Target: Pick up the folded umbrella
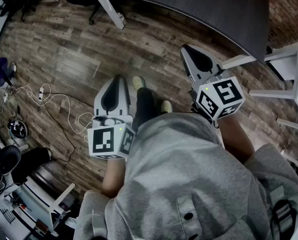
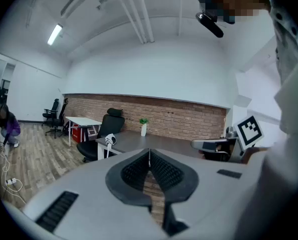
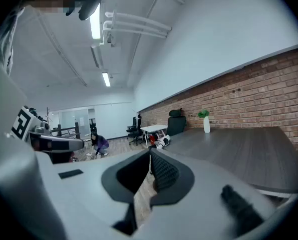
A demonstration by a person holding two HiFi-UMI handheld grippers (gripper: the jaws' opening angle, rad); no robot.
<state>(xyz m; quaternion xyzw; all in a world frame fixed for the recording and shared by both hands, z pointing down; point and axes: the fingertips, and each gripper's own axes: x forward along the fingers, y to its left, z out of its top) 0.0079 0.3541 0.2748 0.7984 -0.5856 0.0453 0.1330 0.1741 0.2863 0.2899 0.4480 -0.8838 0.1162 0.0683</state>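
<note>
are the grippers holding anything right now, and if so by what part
Nothing is held. The left gripper and the right gripper each have their jaws closed together with nothing between them.

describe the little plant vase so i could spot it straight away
Find the brick wall along the far side, then the long dark table before it. The vase stands near that table's far edge: slim, white, topped with green leaves.

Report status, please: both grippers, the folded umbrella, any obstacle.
Left gripper shut, empty. Right gripper shut, empty. Folded umbrella not made out in any view. Large dark grey table ahead of both grippers.
</note>
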